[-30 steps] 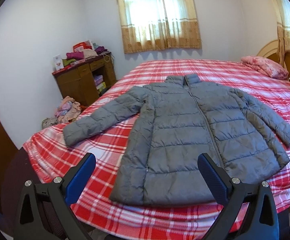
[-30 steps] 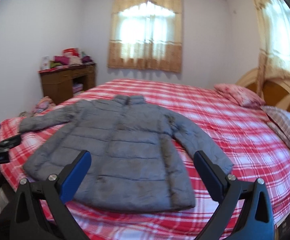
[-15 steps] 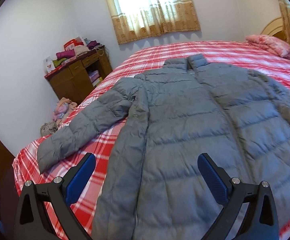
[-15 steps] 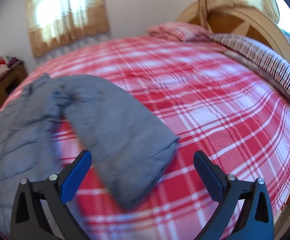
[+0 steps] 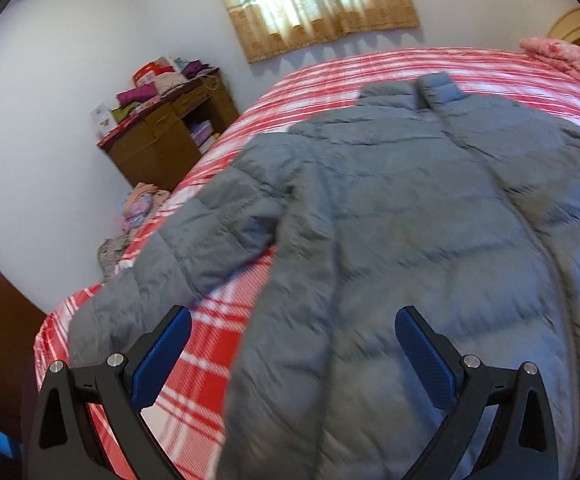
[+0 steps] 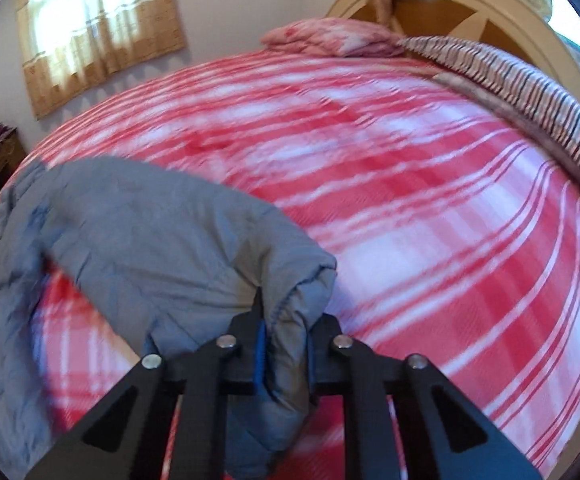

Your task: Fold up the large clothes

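A grey puffer jacket (image 5: 410, 220) lies spread front-up on the red plaid bed (image 5: 206, 360), collar toward the window. My left gripper (image 5: 296, 344) is open just above the jacket's left side edge, and the left sleeve (image 5: 194, 248) stretches out to the left of its fingers. In the right wrist view, the jacket's right sleeve (image 6: 150, 240) runs from the left toward my right gripper (image 6: 286, 340). That gripper's jaws are closing, with the sleeve's cuff (image 6: 294, 304) bunched and pinched between the pads.
A wooden desk (image 5: 162, 140) piled with clothes stands by the left wall, with a heap of clothes (image 5: 142, 208) on the floor beside it. A pink pillow (image 5: 562, 60) and a striped pillow (image 6: 510, 80) lie by the headboard (image 6: 470, 12). Bare bedspread (image 6: 410, 200) lies right of the sleeve.
Both grippers came down and closer to the jacket. The right gripper swung to the right sleeve's end and went from wide open to clamped on the cuff. The left gripper stayed open.
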The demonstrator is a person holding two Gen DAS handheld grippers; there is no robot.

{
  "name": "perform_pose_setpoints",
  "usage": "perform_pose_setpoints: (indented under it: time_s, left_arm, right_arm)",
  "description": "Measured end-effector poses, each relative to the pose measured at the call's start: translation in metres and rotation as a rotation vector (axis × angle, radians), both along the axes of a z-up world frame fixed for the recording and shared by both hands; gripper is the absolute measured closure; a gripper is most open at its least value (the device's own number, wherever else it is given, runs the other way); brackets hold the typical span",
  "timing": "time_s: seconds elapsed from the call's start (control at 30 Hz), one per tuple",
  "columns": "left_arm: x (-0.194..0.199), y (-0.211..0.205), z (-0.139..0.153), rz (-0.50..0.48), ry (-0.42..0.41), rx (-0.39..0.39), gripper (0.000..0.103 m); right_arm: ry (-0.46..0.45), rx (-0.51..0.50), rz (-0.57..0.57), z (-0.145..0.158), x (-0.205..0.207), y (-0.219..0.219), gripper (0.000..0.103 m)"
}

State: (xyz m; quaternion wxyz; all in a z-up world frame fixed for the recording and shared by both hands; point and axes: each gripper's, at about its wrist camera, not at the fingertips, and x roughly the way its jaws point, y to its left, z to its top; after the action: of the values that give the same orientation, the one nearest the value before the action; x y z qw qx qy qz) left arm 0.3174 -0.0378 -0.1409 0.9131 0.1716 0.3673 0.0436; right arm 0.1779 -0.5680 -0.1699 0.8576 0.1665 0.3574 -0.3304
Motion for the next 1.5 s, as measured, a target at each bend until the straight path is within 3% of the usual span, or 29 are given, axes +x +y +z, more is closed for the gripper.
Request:
perform_pose_setpoints:
  time_s: [0.27,0.37,0.57,0.8,1.13,1.2,1.23,1.27,1.3,1.5]
  left_arm:
    - [0.044,0.018,0.010,0.040,-0.007,-0.010,0.001]
    - [0.058,0.022,0.012,0.053,-0.016,-0.017,0.001]
    - [0.072,0.022,0.016,0.045,-0.037,-0.039,0.001]
    - [0.077,0.036,0.017,0.037,-0.044,-0.073,0.001]
    - [0.071,0.064,0.014,0.067,-0.037,-0.082,0.001]
    - [0.072,0.068,0.014,0.087,-0.034,-0.083,0.001]
    - [0.073,0.069,0.014,0.097,-0.032,-0.083,0.001]
    - [0.073,0.070,0.015,0.103,-0.032,-0.082,0.001]
    - [0.072,0.070,0.016,0.109,-0.034,-0.079,0.001]
    - [0.072,0.063,0.034,0.144,-0.056,-0.129,0.001]
  right_arm:
    - [-0.030,-0.179,0.046,0.062,0.049,0.003,0.091]
    - [-0.049,-0.254,0.112,0.088,0.071,0.032,0.091]
    - [-0.057,-0.352,0.283,0.106,0.122,0.112,0.091]
    - [-0.031,-0.412,0.501,0.088,0.173,0.212,0.092]
    - [0.003,-0.381,0.703,0.022,0.224,0.318,0.092]
    - [0.016,-0.382,0.723,0.013,0.228,0.330,0.083]
    - [0.013,-0.376,0.742,0.012,0.226,0.334,0.074]
    - [0.006,-0.359,0.759,0.013,0.222,0.334,0.040]
    - [-0.011,-0.341,0.768,0.017,0.216,0.336,0.024]
    - [-0.113,-0.288,0.792,0.052,0.163,0.326,0.024]
